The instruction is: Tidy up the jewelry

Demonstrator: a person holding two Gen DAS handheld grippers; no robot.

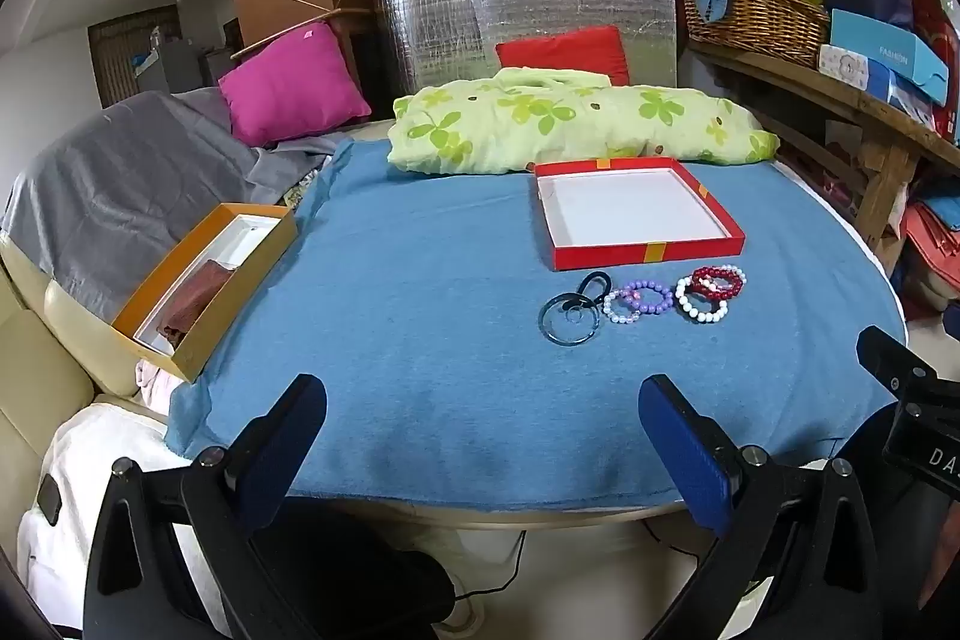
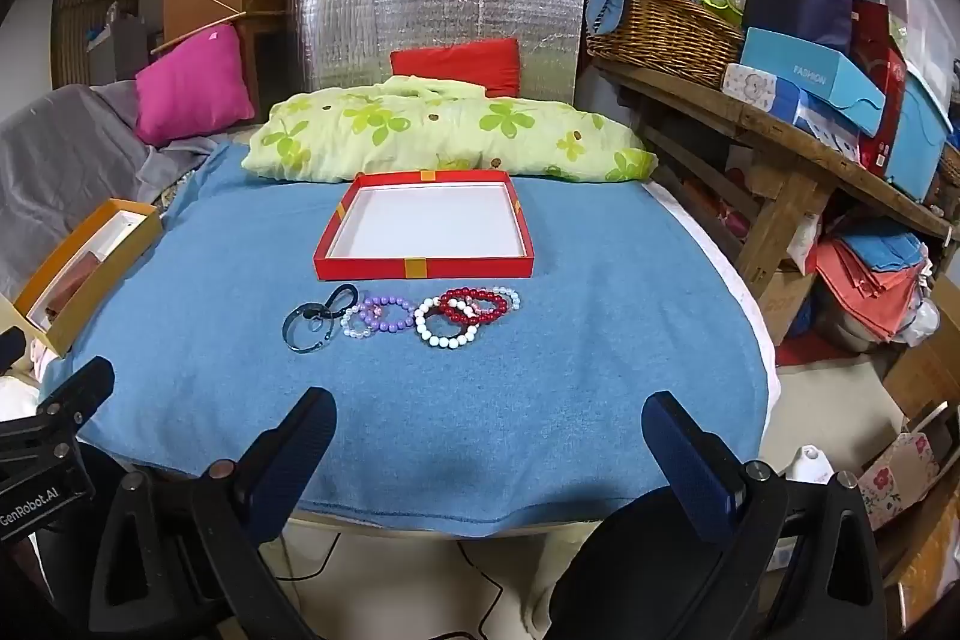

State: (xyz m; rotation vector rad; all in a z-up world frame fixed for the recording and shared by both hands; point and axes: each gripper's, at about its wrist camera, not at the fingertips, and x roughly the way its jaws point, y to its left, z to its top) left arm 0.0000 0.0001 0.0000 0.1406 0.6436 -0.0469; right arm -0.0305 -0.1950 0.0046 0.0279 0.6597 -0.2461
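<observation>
Right now both tools hang over the near edge of a round table draped in a blue cloth (image 2: 540, 376), angled down toward it. The left gripper (image 1: 483, 436) has its jaws spread wide with nothing between them, and the right gripper (image 2: 489, 451) stands the same way, wide apart and empty; each shows dark blue pads (image 2: 690, 466) on black arms. Part of the right tool pokes into the left wrist view at its right edge, and part of the left tool shows at the left edge of the right wrist view. Well ahead of both, a shallow red box (image 2: 423, 268) with a white floor lies open on the cloth. Just in front of it, apart from its near wall, the jewelry lies in a row: a dark ring with a black clasp (image 2: 312, 325) at the left, then a purple bead bracelet (image 2: 387, 313) overlapping a pale clear-bead one, then a white bead bracelet (image 2: 444, 337) tangled with a dark red bead bracelet (image 2: 474, 310). Neither tool touches any of it. At the table's left edge sits an orange box (image 1: 204, 280) holding something reddish brown. Behind the red box lies a green floral quilt (image 1: 570, 124), with a pink cushion (image 1: 294, 85) to the left and a wicker basket (image 2: 663, 31) on a wooden bench to the right.
</observation>
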